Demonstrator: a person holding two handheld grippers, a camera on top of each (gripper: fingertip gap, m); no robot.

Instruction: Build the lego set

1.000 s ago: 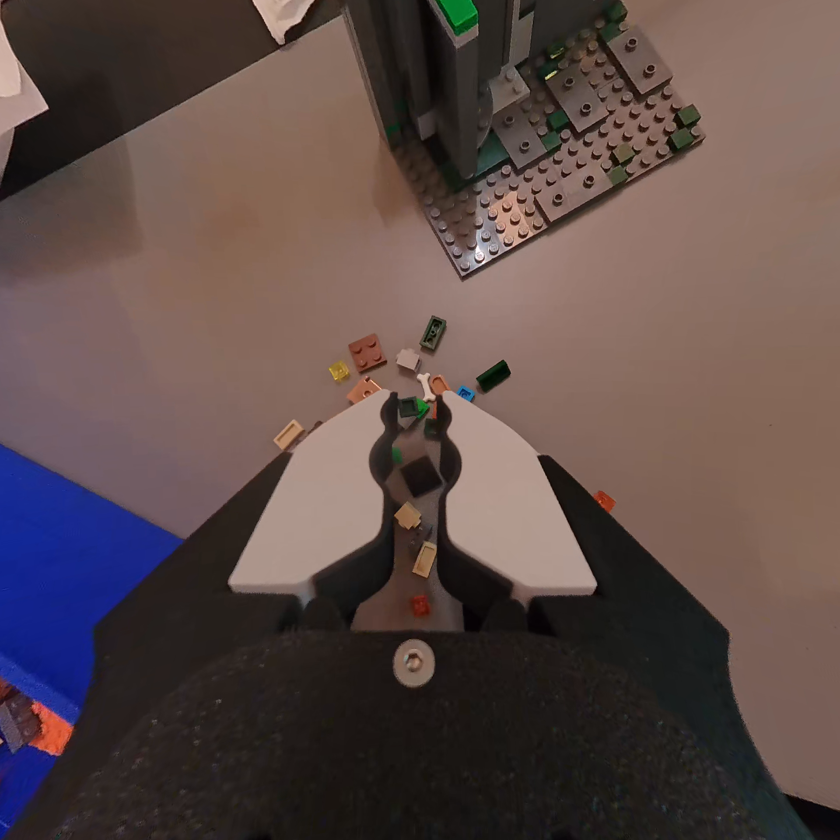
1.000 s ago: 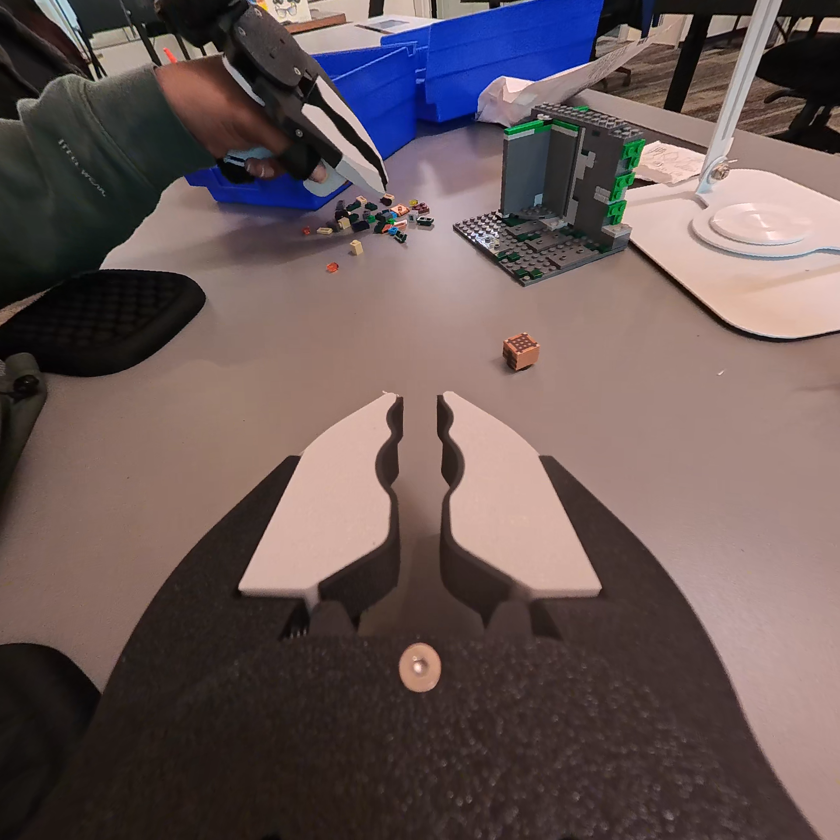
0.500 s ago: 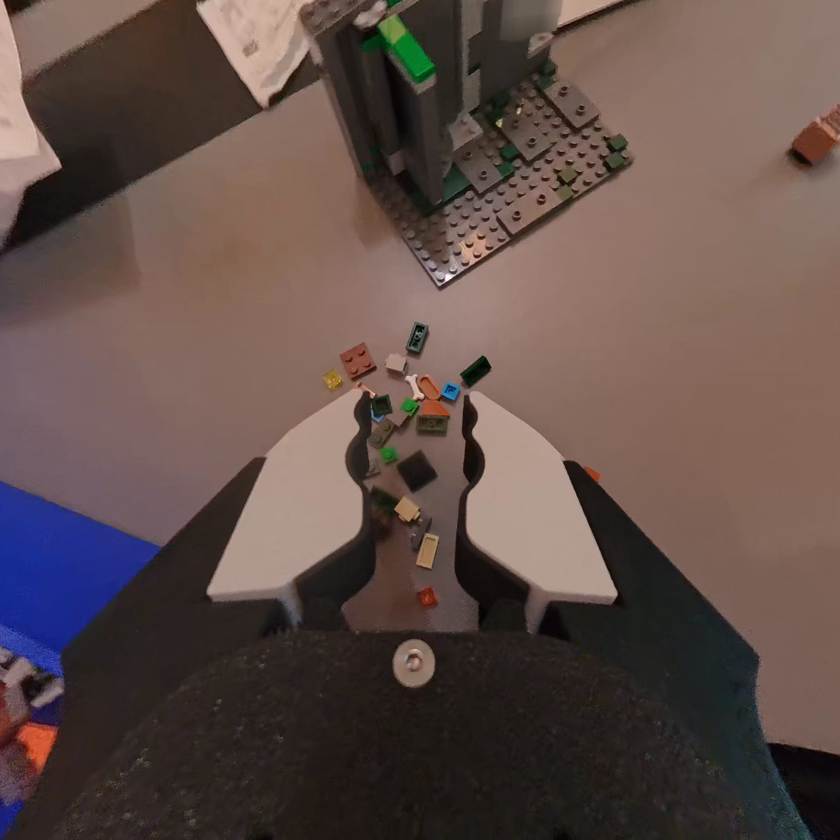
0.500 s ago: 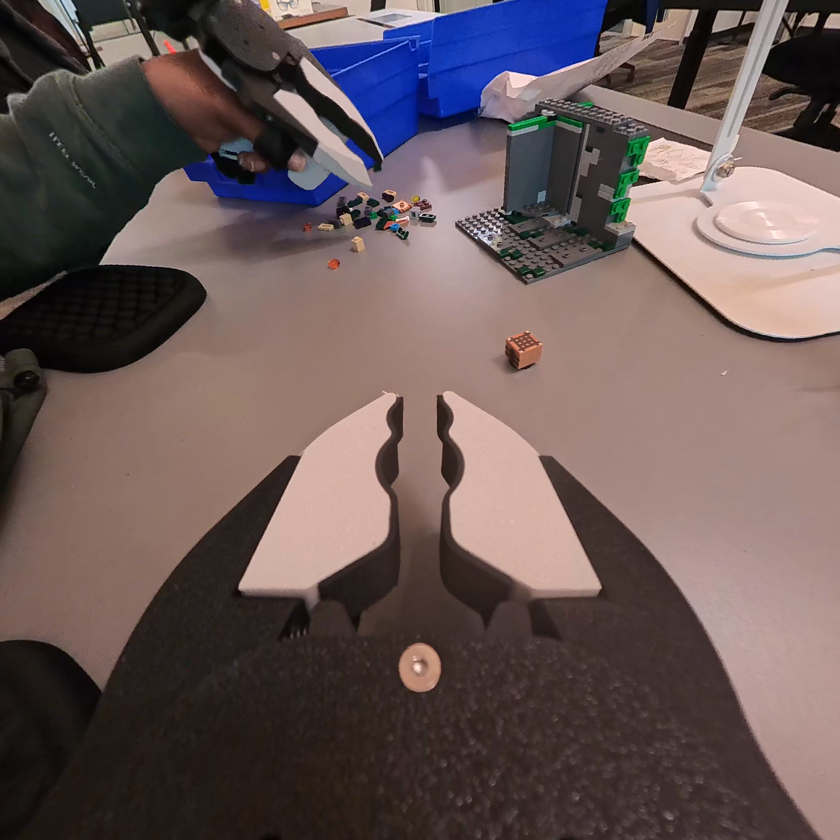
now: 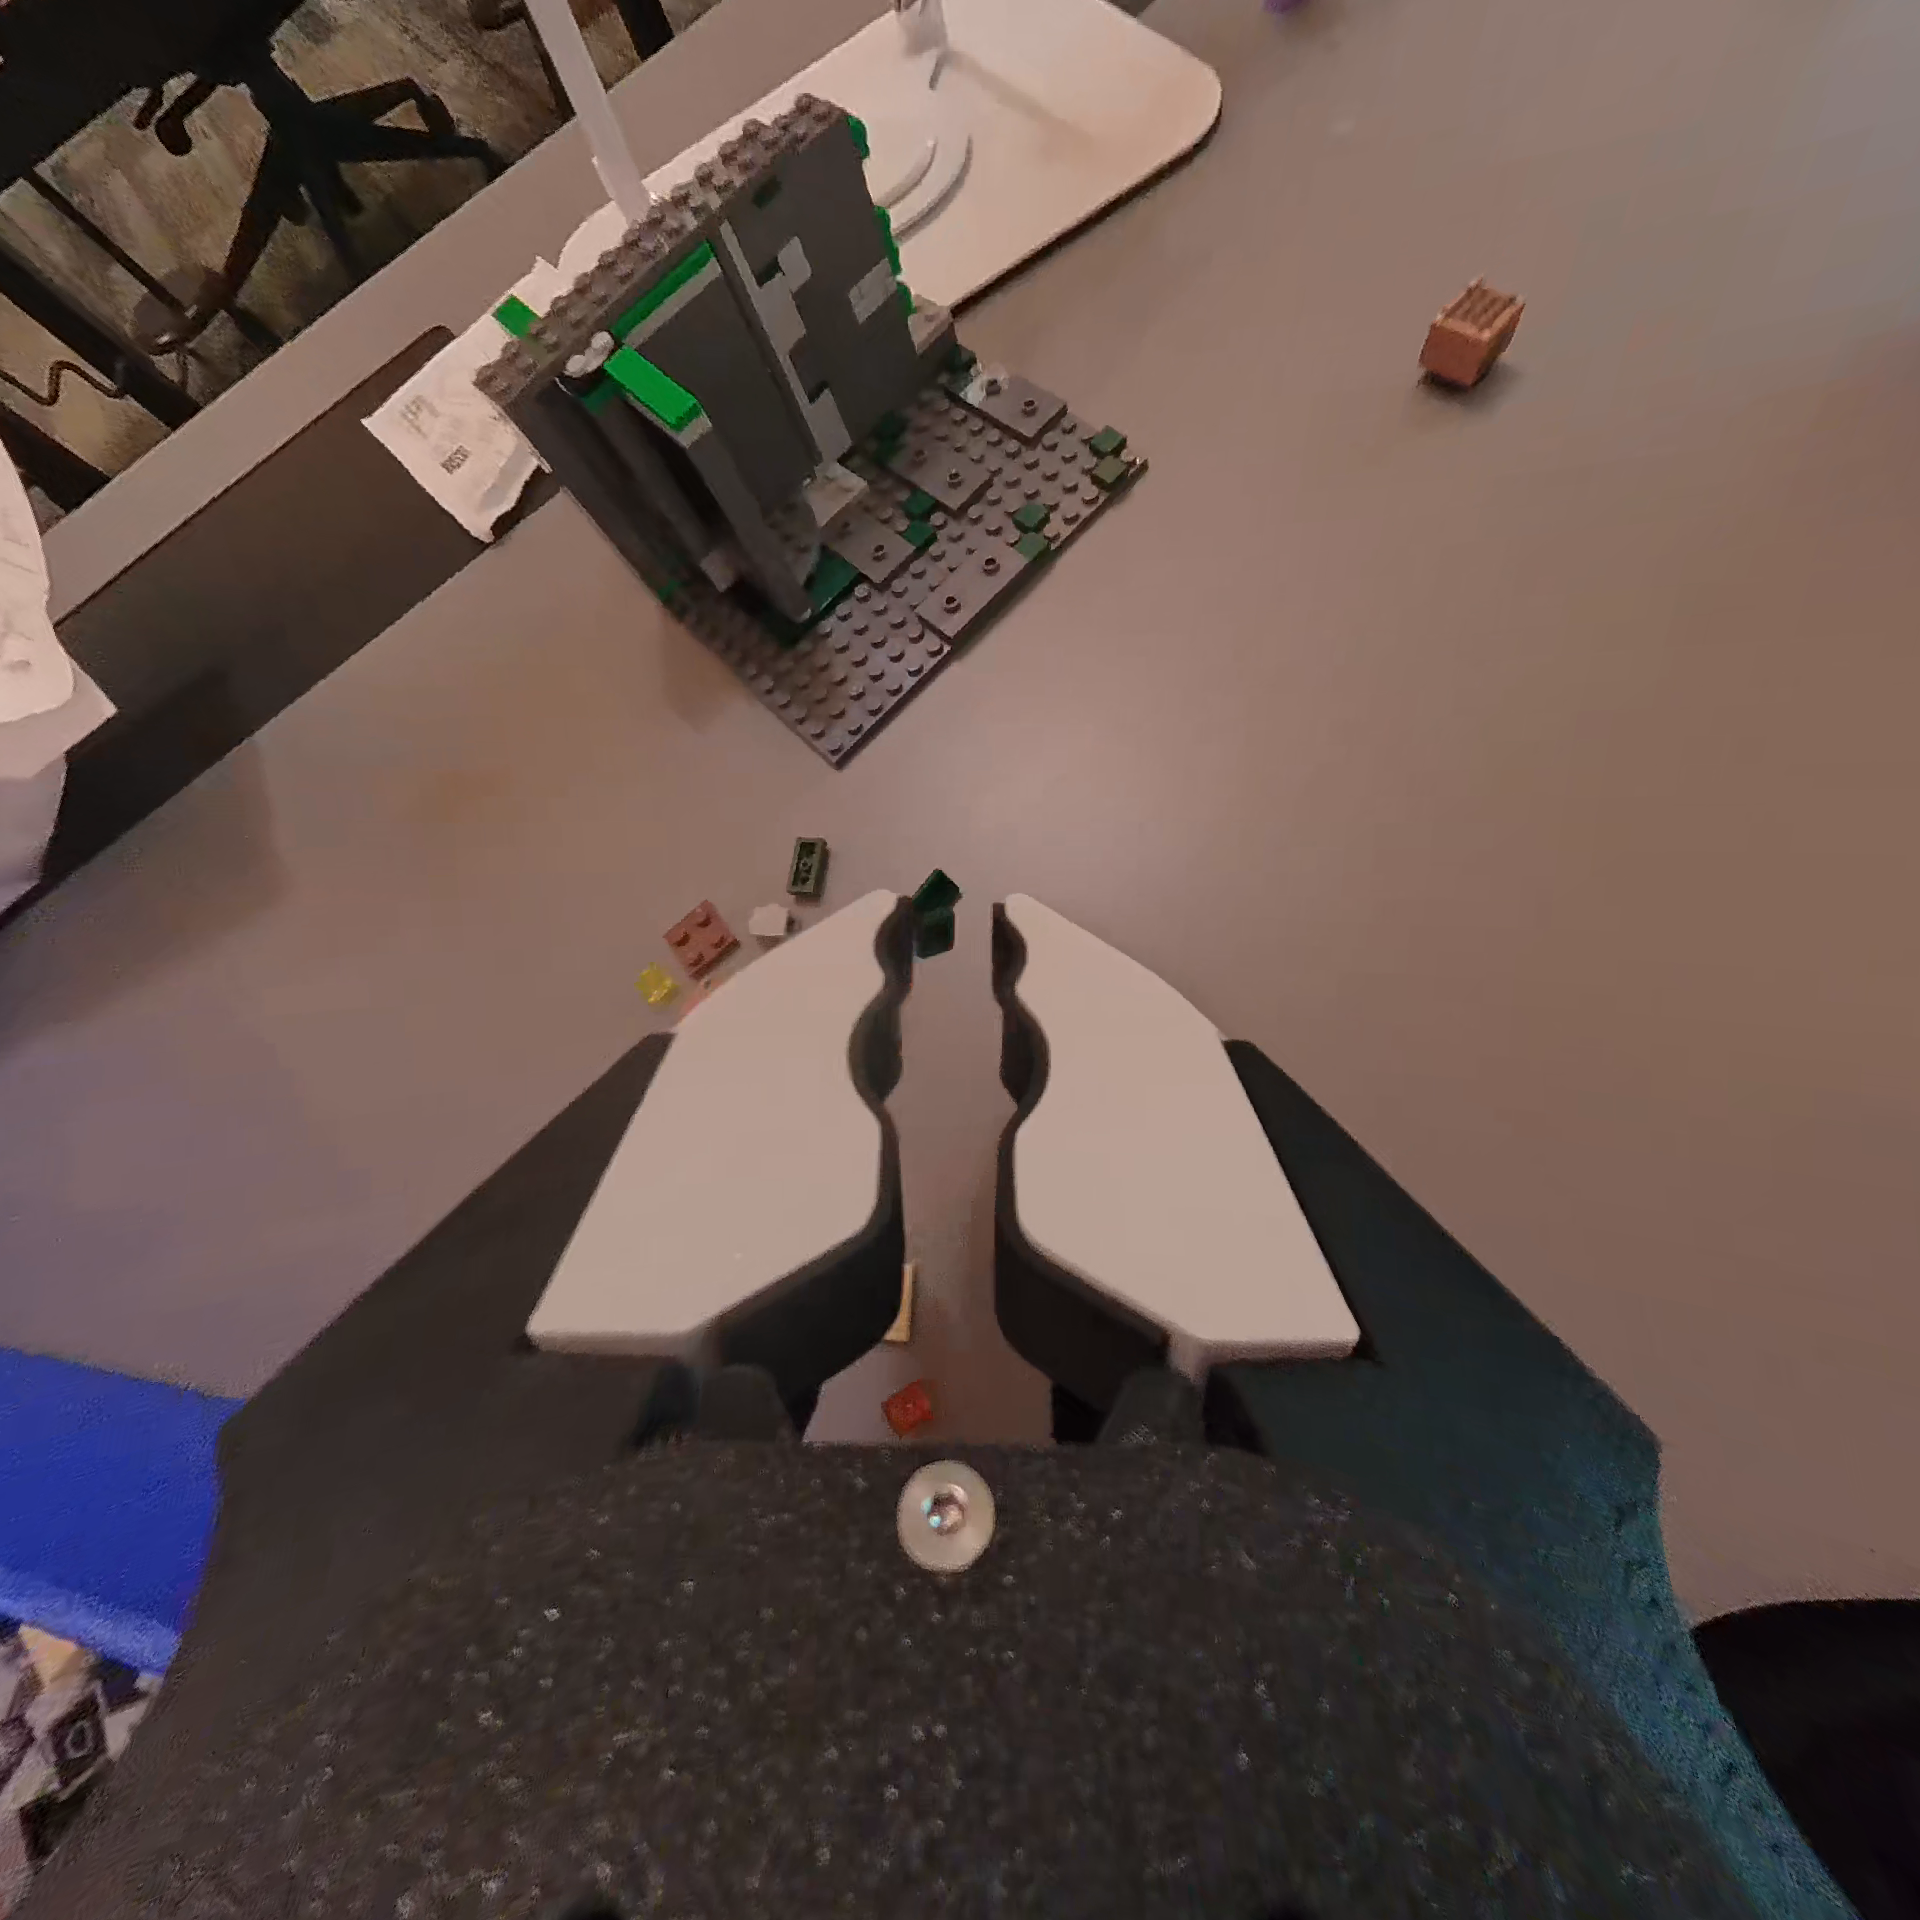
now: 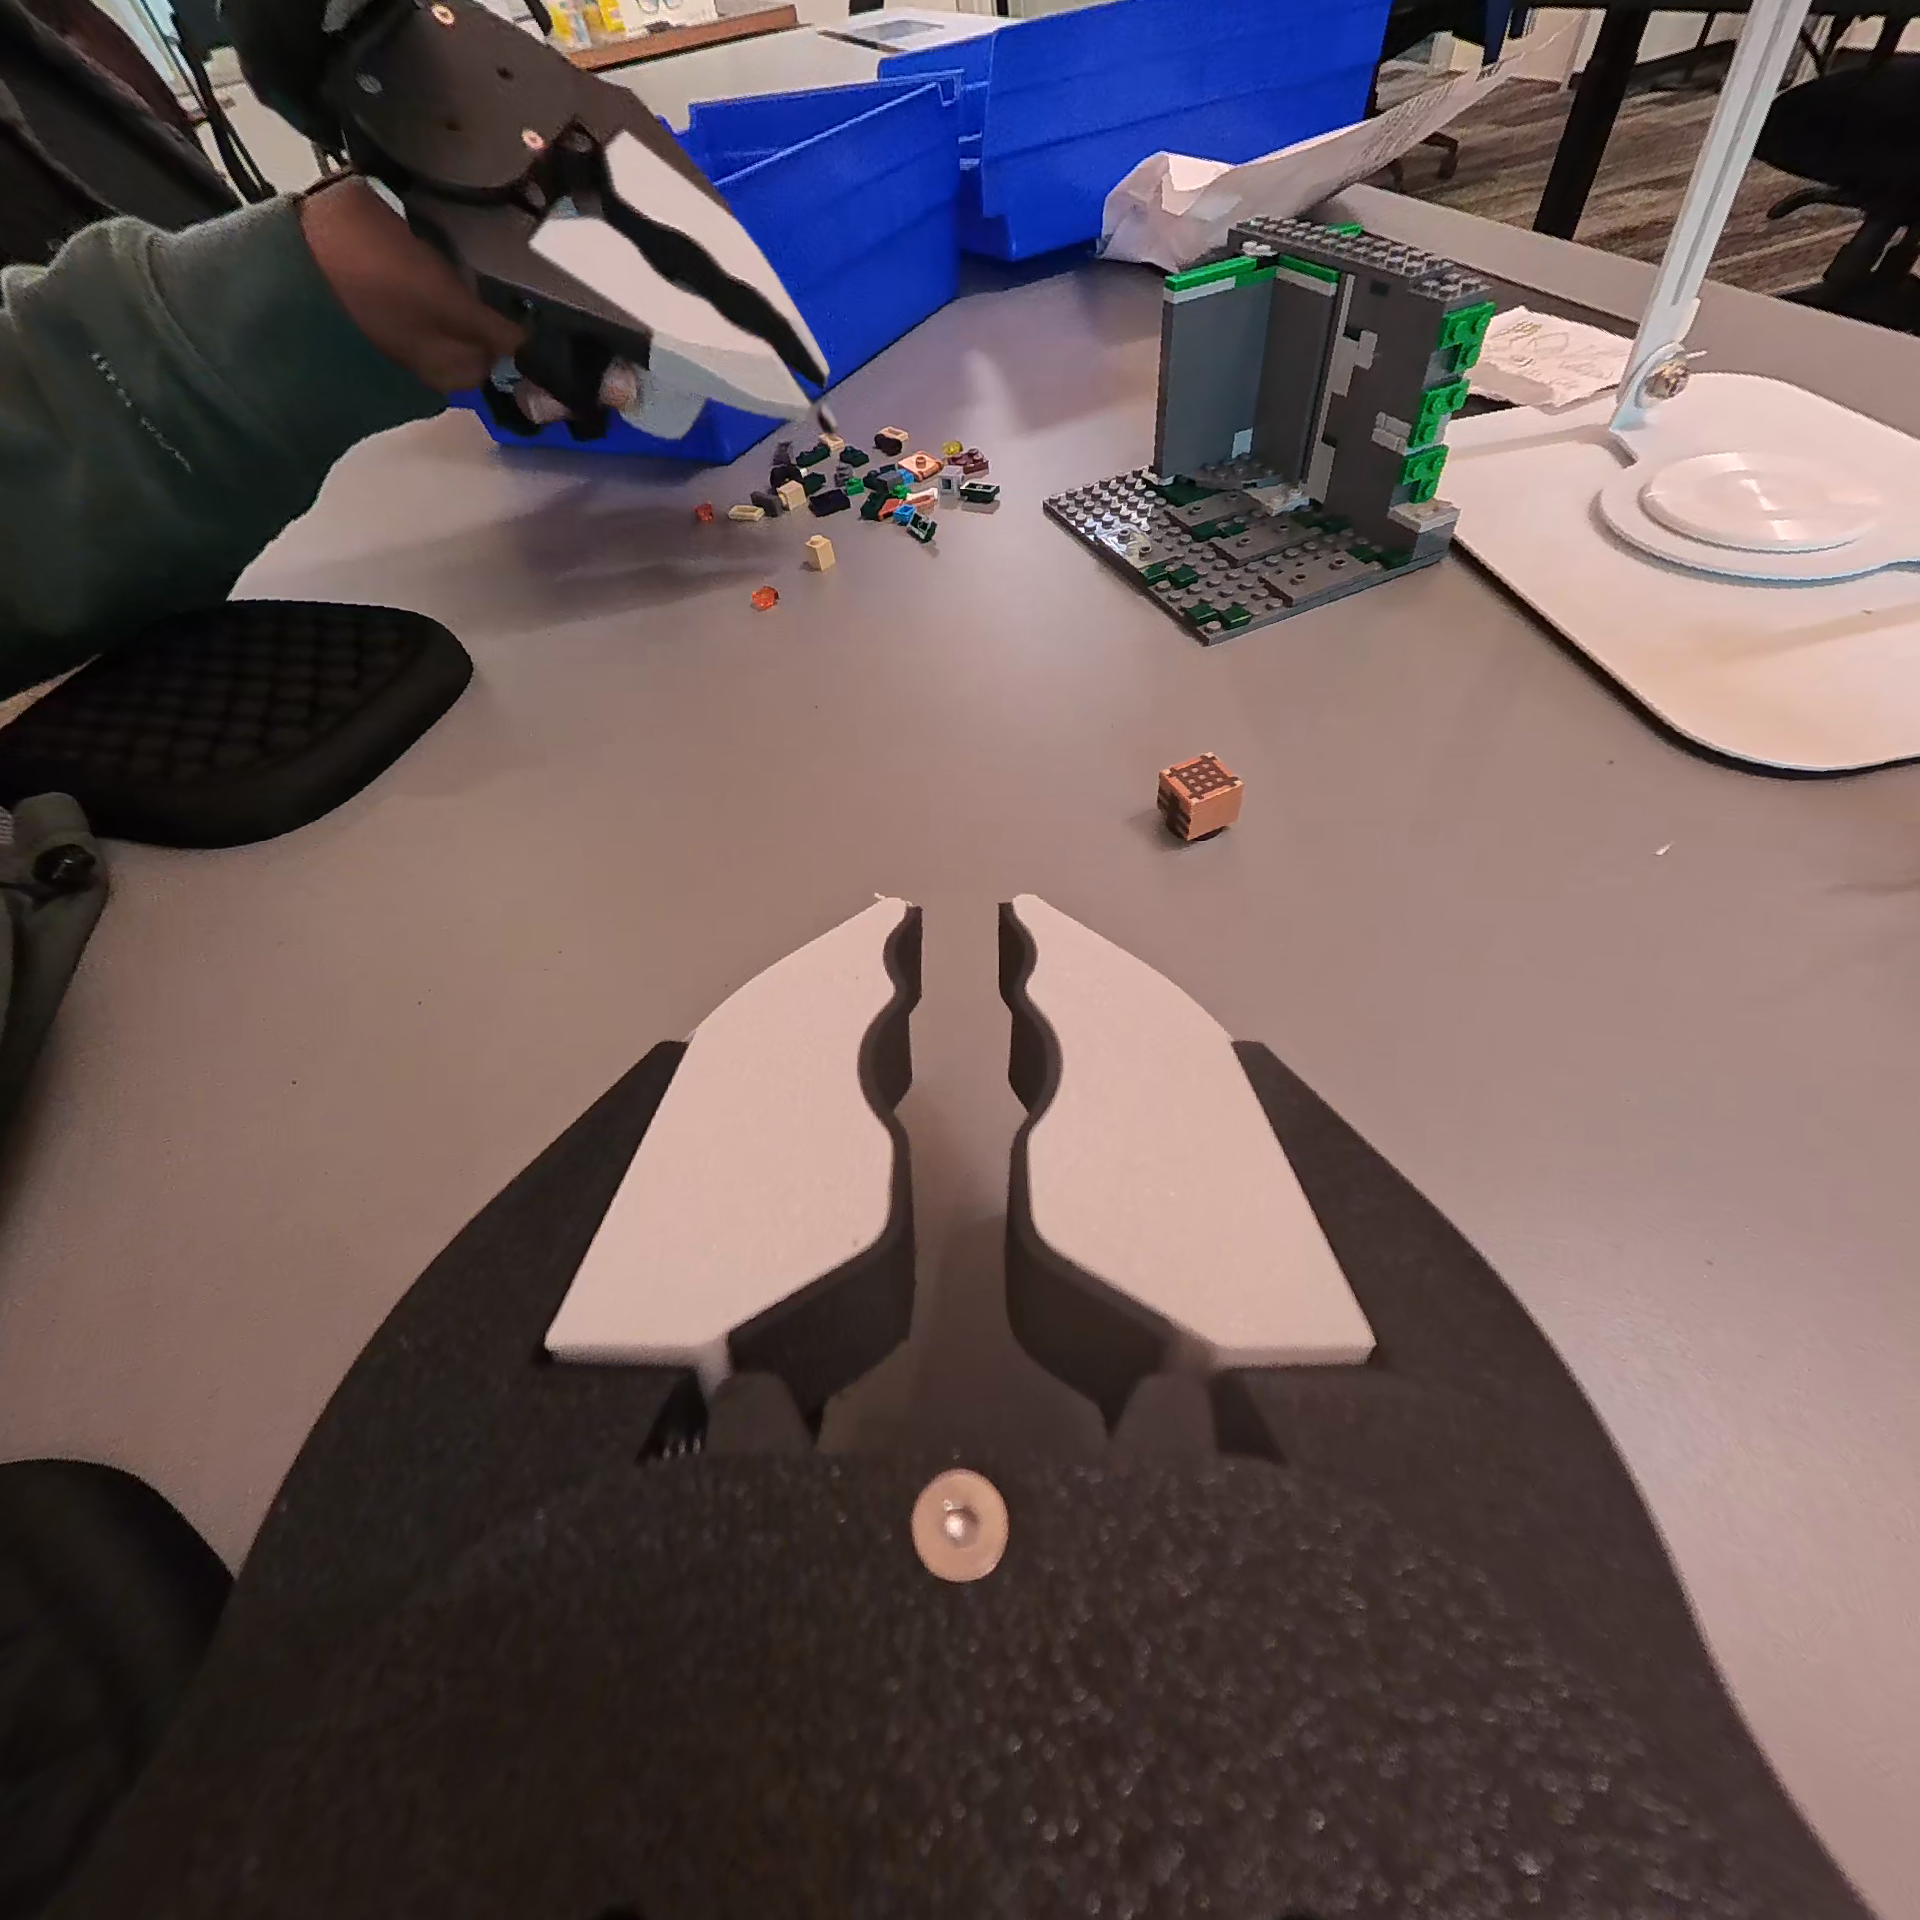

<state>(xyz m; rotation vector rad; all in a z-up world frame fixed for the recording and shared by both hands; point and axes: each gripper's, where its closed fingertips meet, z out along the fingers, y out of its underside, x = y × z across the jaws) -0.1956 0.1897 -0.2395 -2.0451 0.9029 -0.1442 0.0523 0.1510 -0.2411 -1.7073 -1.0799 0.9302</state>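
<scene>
The grey and green lego build [image 5: 748, 416] stands on its studded baseplate [image 5: 862, 675]; it also shows in the right wrist view [image 6: 1309, 395]. My left gripper [image 5: 945, 909] is nearly closed, with a dark green piece [image 5: 935, 920] at its tips, against the left finger. In the right wrist view it [image 6: 816, 400] is raised over the pile of loose pieces [image 6: 883, 488]. A brown plate [image 5: 703, 932] and a dark green plate [image 5: 808, 864] lie beside the tips. My right gripper [image 6: 958, 906] is empty, with only a narrow slit between its jaws, short of a brown cube [image 6: 1200, 795].
Blue bins [image 6: 852, 239] stand behind the pile. A white lamp base [image 6: 1714, 582] lies right of the build, with its pole rising from it. A black mesh pad [image 6: 229, 707] sits at the left. A paper slip [image 5: 447, 447] lies behind the build. A person's sleeve [image 6: 125, 416] reaches in. Spacing between my two grippers at the tips: around 25 cm. The dark green plate [image 5: 808, 864] is about 8 cm from my left fingertips. It is also in sight in the right wrist view [image 6: 983, 497].
My left gripper opened wide over the pile, then narrowed around the dark green piece, swung right and tilted up. The right gripper has not moved.
</scene>
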